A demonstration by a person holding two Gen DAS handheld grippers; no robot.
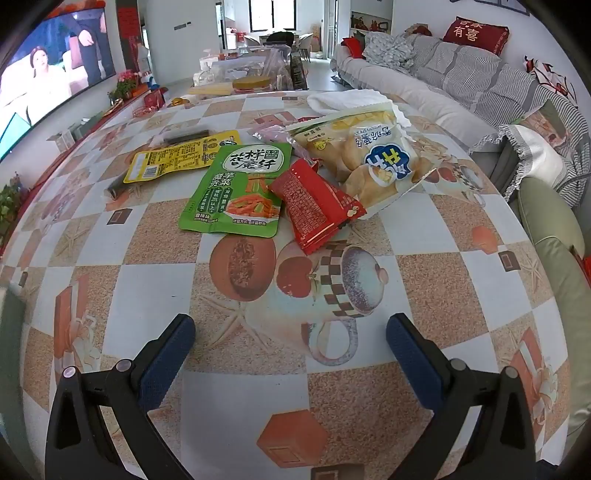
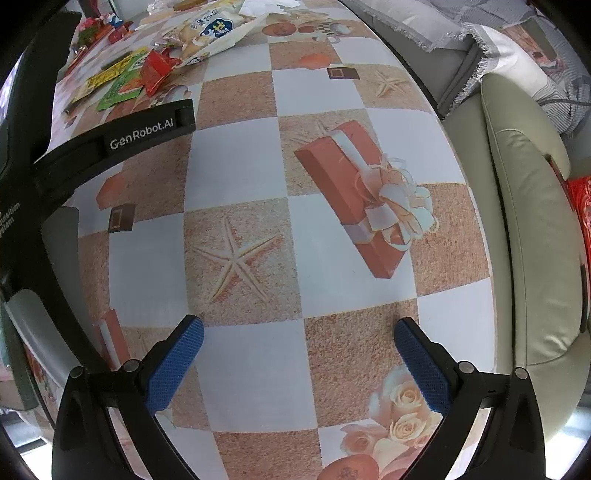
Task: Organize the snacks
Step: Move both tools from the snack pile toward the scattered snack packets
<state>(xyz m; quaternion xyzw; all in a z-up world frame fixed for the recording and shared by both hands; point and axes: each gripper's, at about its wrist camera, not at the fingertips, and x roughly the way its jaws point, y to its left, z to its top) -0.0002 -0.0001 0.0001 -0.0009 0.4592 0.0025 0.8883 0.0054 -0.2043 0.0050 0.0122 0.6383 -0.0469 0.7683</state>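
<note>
**Snacks heaped mid-table, both pairs of fingers wide and empty**

While my left gripper (image 1: pixel 290 332) hangs tilted over the tabletop (image 1: pixel 147 302), its blue-padded fingers (image 1: pixel 168 363) stand wide apart with only the patterned oilcloth between them. Well ahead of it the snacks lie in a loose heap. Nearest is a red packet (image 1: pixel 316 203) covered in fine print too small for me to read, its far end resting against a big clear-and-white bag of pale round pastries (image 1: pixel 364 158) with large blue characters that face away from me. Just left of the red packet lies a green pouch (image 1: pixel 236 188) showing orange and green strips, headed with white-panel characters "芒样魔纤" as far as I can make out. Behind the pouch is a yellow packet (image 1: pixel 177 160), back side up, with a barcode and dense text. A red cushion (image 1: pixel 476 33) on the sofa reads "有喜".

My right gripper (image 2: pixel 299 339) points almost straight down at a bare stretch of tabletop, fingers (image 2: pixel 173 363) likewise spread and holding nothing. In its view the left gripper's black body crosses the left edge, lettered "GenRobot.AI", with the snack heap far beyond it.
</note>
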